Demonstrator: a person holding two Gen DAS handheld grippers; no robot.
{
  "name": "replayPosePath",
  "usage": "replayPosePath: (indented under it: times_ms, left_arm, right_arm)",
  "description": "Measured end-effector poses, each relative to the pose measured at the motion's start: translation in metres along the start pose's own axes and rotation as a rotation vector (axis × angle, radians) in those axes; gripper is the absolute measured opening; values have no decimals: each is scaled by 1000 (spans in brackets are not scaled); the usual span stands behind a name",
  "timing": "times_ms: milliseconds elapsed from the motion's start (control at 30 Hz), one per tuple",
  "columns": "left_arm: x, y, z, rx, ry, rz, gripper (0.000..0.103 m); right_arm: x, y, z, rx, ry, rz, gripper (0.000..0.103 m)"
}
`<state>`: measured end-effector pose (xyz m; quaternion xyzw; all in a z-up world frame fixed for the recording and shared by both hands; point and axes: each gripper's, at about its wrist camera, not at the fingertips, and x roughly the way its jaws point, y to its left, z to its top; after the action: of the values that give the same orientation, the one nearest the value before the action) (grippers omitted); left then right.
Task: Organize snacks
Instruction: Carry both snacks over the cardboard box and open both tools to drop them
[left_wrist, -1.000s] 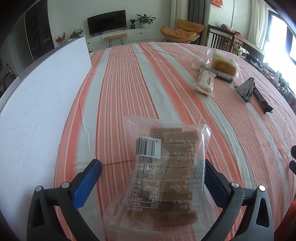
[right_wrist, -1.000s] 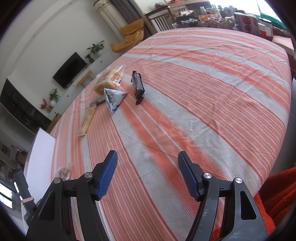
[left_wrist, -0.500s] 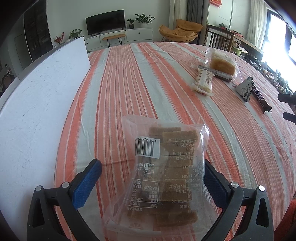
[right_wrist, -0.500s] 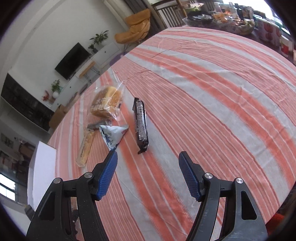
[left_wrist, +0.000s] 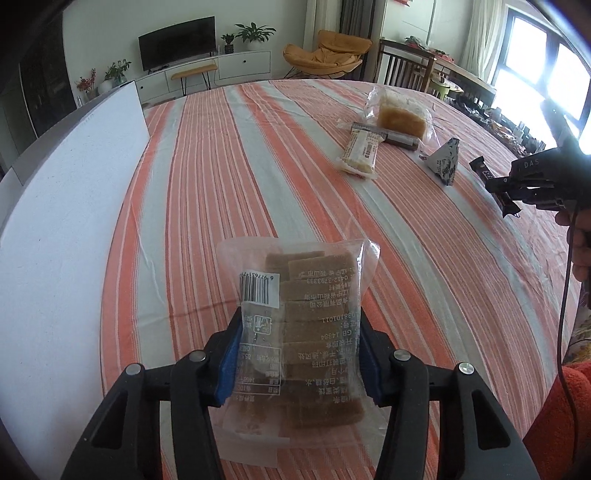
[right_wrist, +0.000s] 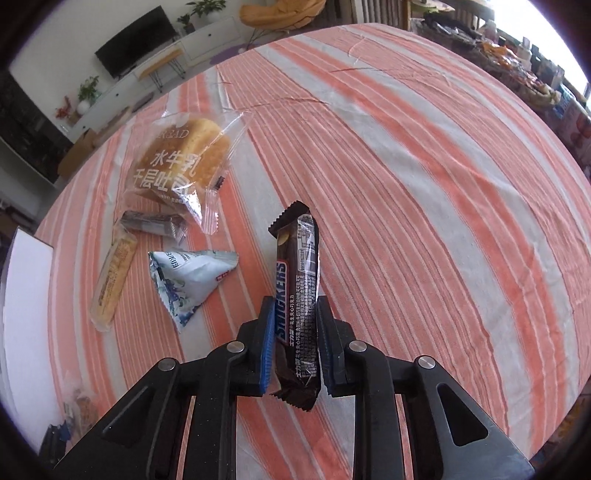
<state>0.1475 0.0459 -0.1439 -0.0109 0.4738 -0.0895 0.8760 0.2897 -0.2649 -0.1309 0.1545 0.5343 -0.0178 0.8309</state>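
Both claws have just been closing: the left claw (left_wrist: 297, 354) clamps the biscuit bag (left_wrist: 301, 328) and the right claw (right_wrist: 295, 343) pinches the Snickers bar (right_wrist: 297, 295) midway, likely ready to lift them off the striped surface (left_wrist: 229, 192) for sorting

A bag of cake slices (left_wrist: 306, 332) lies on the striped tablecloth (left_wrist: 221, 177), with a white board (left_wrist: 62, 221) to its left. Far off to the right lie a bread bag (right_wrist: 177, 162), a long cracker pack (right_wrist: 110, 280) and a three-cornered pack (right_wrist: 192, 280), close together. A chocolate bar (right_wrist: 297, 306) sits just right of them.
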Motion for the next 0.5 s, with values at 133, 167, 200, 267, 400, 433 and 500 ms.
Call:
replayPosePath:
  times_ms: [133,167,200,267,400,433,500]
  left_arm:
    - [-19,8,-10,-102,6,-124,53]
    - [-27,8,-13,-116,3,-149,53]
    - [-35,7,-14,-126,-2,-175,53]
    - [-55,4,-17,-131,-17,-223,53]
    - [-100,-2,-21,-132,-60,-303,53]
    - [-112,-1,-22,-138,-73,-321,53]
    - [-134,5,-23,-164,-98,-353,53]
  right_arm:
    - [-33,-24,-27,83,-39,123,22]
    - [-42,-29,-37,98,-45,155,22]
    - [-50,-33,-45,110,-50,183,22]
    - [-65,-34,-58,111,-56,238,22]
    - [-90,-29,-83,108,-40,367,22]
    - [-94,-28,-88,111,-32,400,22]
    - [-102,-24,-97,113,-11,465,22]
